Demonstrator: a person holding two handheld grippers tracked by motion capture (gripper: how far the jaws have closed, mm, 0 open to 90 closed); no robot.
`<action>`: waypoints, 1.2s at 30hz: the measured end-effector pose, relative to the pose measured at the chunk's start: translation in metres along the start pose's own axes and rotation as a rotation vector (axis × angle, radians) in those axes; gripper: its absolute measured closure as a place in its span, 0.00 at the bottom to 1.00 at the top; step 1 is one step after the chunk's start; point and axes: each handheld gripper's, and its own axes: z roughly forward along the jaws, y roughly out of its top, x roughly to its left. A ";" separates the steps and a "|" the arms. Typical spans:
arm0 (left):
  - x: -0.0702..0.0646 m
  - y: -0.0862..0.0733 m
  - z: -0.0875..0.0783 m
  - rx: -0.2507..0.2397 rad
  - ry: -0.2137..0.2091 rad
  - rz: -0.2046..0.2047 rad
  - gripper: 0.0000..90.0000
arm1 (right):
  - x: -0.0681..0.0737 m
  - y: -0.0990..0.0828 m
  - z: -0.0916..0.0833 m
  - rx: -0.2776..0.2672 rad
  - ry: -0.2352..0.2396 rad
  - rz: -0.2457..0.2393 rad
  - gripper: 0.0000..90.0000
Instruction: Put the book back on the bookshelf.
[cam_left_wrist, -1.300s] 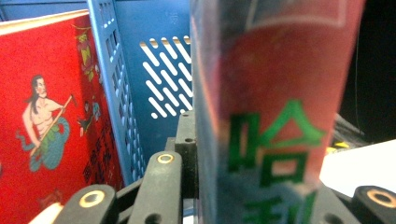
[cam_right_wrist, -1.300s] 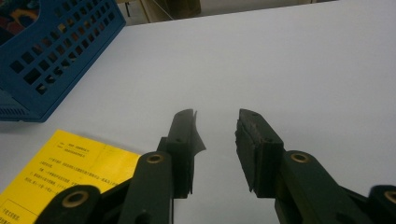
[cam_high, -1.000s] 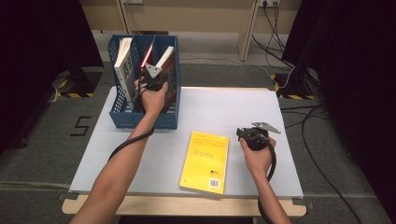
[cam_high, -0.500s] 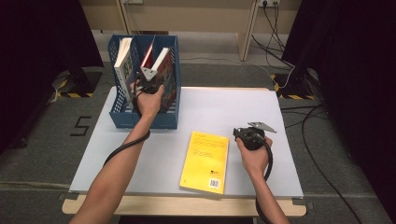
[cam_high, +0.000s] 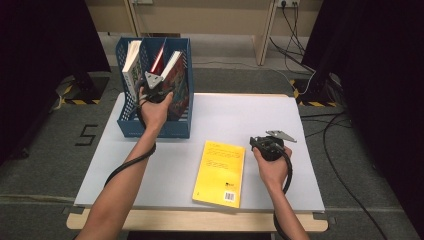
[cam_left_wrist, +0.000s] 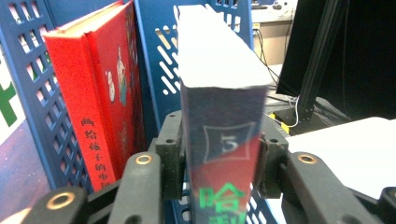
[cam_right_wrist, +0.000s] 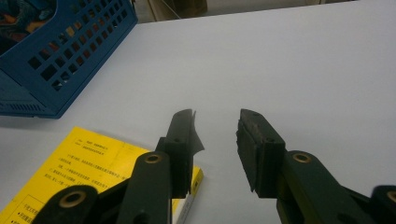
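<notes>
White tabletop (cam_high: 215, 120), blue rack (cam_high: 131, 125) at its far left corner. Left hand-held gripper (cam_left_wrist: 219, 154) clamps a book (cam_left_wrist: 224, 93) upright inside that rack; keep it vertical, clear of the red book (cam_left_wrist: 100, 88). Right hand-held gripper (cam_right_wrist: 215, 140) gapes empty beside the yellow book (cam_high: 220, 172), nearer than the rack.

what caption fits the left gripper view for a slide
Left claw shut on a book beside a red book in a blue file rack.

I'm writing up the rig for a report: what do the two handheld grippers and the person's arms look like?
Both the left gripper and the right gripper are black, each topped by a grey three-cornered plate and trailing a black cable. The jaws are black, with brass-coloured pivot rivets and blocky pads. The person's forearms are bare, with no sleeves or gloves in sight.
</notes>
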 end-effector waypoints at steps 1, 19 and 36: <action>0.000 0.000 0.000 -0.002 -0.004 -0.003 0.67 | 0.000 0.000 0.000 -0.002 0.001 -0.004 0.73; 0.004 0.007 0.009 0.020 0.008 -0.013 0.76 | -0.006 -0.013 -0.010 -0.028 -0.034 -0.016 0.71; 0.002 0.013 0.010 0.078 0.025 -0.046 0.82 | -0.004 -0.023 -0.013 -0.058 -0.036 -0.038 0.66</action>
